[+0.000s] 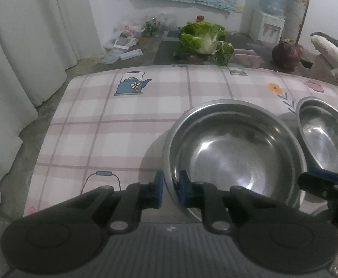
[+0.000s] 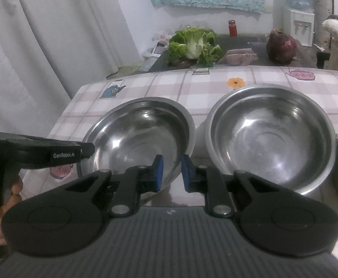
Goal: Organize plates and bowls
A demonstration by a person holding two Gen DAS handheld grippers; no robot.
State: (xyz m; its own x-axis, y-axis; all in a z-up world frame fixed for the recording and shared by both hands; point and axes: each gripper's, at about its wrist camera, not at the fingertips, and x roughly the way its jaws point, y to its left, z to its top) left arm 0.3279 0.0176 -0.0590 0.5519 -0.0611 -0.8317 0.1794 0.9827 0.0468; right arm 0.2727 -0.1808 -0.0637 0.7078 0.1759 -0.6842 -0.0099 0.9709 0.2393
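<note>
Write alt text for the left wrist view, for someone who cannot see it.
The left gripper straddles the near rim of a steel bowl, one blue pad outside and one inside. A second steel bowl sits to its right on the checked tablecloth, with the right gripper's tip near it.

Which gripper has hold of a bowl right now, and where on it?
The left gripper pinches the left steel bowl at its near rim. The right gripper holds nothing.

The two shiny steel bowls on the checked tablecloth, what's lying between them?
Nothing: in the right wrist view, only a bare strip of checked tablecloth separates the left steel bowl from the right steel bowl. They sit apart.
</note>
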